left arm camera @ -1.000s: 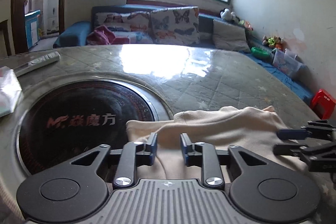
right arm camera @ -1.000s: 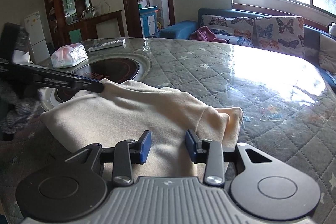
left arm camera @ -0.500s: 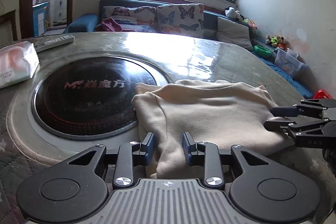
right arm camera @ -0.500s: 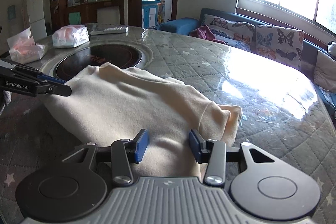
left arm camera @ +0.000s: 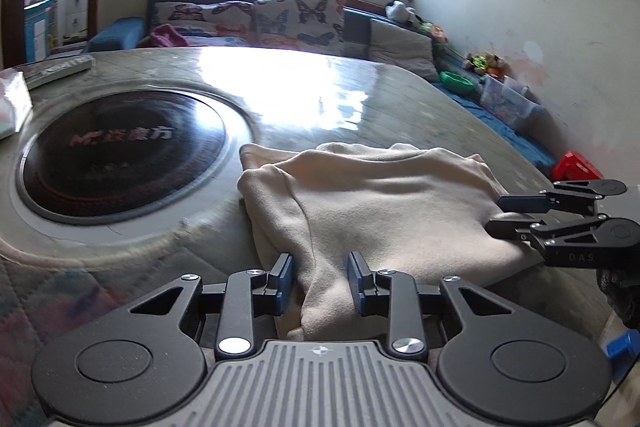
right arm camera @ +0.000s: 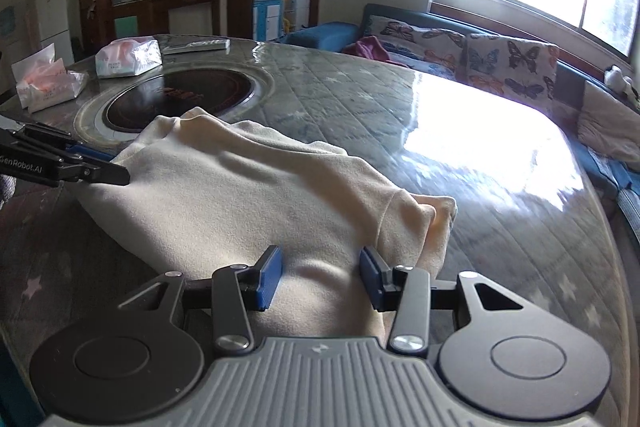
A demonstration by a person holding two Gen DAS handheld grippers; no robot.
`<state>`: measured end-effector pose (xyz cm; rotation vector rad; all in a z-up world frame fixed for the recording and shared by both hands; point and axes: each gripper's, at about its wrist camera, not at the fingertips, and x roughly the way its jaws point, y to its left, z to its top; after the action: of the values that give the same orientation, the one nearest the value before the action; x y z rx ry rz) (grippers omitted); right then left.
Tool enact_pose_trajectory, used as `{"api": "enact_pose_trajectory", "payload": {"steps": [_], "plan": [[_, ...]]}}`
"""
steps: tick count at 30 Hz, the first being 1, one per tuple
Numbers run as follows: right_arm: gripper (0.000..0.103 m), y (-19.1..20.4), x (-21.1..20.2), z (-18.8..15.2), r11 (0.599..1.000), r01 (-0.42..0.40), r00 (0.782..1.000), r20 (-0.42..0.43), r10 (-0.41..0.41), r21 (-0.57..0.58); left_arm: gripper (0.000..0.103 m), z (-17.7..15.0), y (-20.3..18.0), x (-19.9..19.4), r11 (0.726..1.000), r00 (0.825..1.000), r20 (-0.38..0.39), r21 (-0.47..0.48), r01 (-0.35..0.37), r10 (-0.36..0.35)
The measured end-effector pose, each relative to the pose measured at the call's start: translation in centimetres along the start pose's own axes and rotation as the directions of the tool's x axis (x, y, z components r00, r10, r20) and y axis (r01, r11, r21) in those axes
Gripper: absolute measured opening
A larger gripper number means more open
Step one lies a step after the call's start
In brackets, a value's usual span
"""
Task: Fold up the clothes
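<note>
A cream garment (left arm camera: pixel 384 203) lies folded in a thick bundle on the round table, beside the dark turntable disc. It also shows in the right wrist view (right arm camera: pixel 248 203). My left gripper (left arm camera: pixel 319 277) is open, its blue pads either side of the garment's near left edge. My right gripper (right arm camera: pixel 318 275) is open too, its pads astride the near right edge. Each gripper shows in the other's view: the right one (left arm camera: pixel 500 215) at the garment's right side, the left one (right arm camera: pixel 116 171) at its left side.
A dark round turntable disc (left arm camera: pixel 120 151) sits in the table's middle. Tissue packs (right arm camera: pixel 128 57) and a remote (right arm camera: pixel 200 45) lie on the far side. A sofa with butterfly cushions (left arm camera: pixel 296 19) stands under the window. Toys and a red stool (left arm camera: pixel 576 167) lie by the right wall.
Both grippers have drawn back toward the table's near edge and their jaws have opened wider. The garment now lies flatter in front of them.
</note>
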<state>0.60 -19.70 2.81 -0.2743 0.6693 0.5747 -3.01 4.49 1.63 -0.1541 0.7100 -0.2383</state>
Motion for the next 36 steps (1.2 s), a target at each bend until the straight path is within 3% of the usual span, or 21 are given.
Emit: {"api": "enact_pose_trajectory", "payload": {"steps": [9,12,16,23,27,36], "plan": [[0.044,-0.4,-3.0,-2.5,0.997,0.04,0.999,0.005,-0.041,0.062,0.036,-0.9,-1.5,-0.5,0.998,0.999,-0.016,0.023,0.052,-0.052],[0.044,-0.4,-3.4,-2.7,0.997,0.045,0.999,0.008,-0.046,0.064,0.048,-0.4,-1.4,-0.9,0.999,0.999,-0.015,0.033,0.036,-0.035],[0.045,-1.1,-4.0,-2.0,0.996,0.05,0.998,0.026,-0.052,0.075,0.05,0.9,-1.3,-1.4,0.998,1.0,0.018,0.059,0.013,-0.014],[0.042,-3.0,-2.8,0.2,0.993,0.062,0.997,0.043,-0.067,0.101,0.048,3.3,-1.9,0.5,0.997,0.999,0.034,0.081,-0.011,0.008],[0.029,-3.3,-0.9,1.0,0.993,0.065,0.997,0.023,-0.068,0.101,0.039,4.0,-1.9,2.3,0.996,1.0,0.007,0.09,-0.015,0.015],[0.025,-4.2,1.6,1.0,0.989,0.11,0.994,-0.014,-0.109,0.097,0.031,4.1,-1.1,4.4,0.994,0.998,-0.029,0.097,-0.048,0.051]]}}
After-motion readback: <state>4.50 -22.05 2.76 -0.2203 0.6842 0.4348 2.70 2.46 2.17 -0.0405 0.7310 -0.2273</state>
